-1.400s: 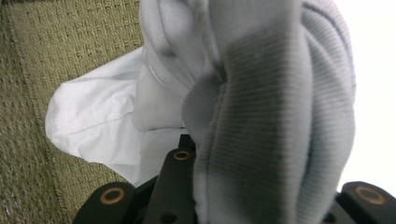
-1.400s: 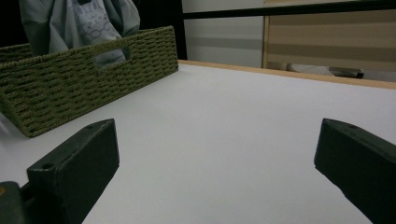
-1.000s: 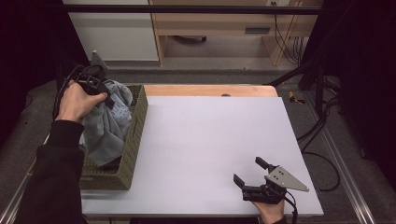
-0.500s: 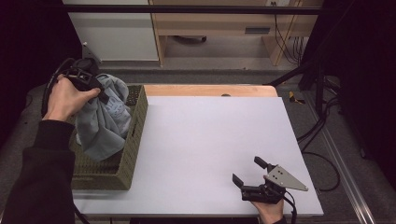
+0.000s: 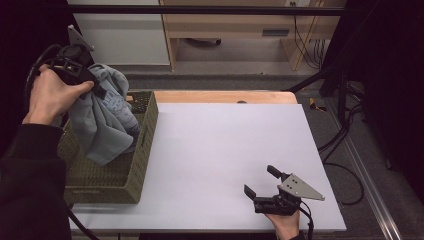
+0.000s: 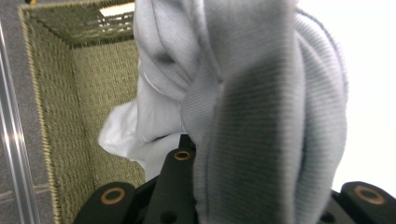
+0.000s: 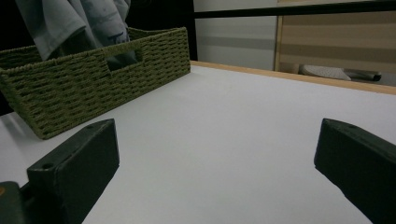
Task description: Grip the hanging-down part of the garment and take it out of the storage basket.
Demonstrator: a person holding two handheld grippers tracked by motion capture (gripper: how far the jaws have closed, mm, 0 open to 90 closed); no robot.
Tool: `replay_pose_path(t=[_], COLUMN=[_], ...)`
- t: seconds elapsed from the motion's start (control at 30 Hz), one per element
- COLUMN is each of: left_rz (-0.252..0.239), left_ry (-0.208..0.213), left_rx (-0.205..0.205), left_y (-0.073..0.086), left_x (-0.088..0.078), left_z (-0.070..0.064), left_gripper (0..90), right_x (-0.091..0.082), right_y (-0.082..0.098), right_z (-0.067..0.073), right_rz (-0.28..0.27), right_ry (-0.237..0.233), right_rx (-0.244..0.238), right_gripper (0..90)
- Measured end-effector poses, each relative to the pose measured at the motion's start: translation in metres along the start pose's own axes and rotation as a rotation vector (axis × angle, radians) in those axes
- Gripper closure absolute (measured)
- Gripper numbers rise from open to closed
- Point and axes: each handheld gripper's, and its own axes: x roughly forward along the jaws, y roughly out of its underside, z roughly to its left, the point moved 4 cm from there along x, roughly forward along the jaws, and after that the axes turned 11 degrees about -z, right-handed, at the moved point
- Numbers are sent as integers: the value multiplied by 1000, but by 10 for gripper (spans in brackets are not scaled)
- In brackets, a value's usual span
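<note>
While my left gripper point(image 5: 95, 87) clamps a grey cloth point(image 5: 102, 125) hanging partly inside the basket point(image 5: 130, 172) at the table's point(image 5: 220, 145) left edge, my right gripper point(image 5: 260, 182) rests spread wide, holding nothing.

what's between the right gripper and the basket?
Bare white tabletop, going by the high view: nothing lies between the right gripper and the woven basket. The right gripper view shows the same bare stretch up to the basket's wall.
</note>
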Motion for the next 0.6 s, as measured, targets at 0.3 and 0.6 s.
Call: replay_pose_path(t=[0.3, 0.6], left_rz=[-30, -35], left_ry=[-2, -2], left_rx=[11, 13], left_y=[-7, -10], left_x=[-20, -30], left_z=[-6, -8], left_gripper=[808, 808], right_x=[17, 64], right_y=[-6, -19], right_z=[9, 35], right_rz=[9, -3], right_ry=[-44, -146], right_rx=[11, 11], right_gripper=[3, 3])
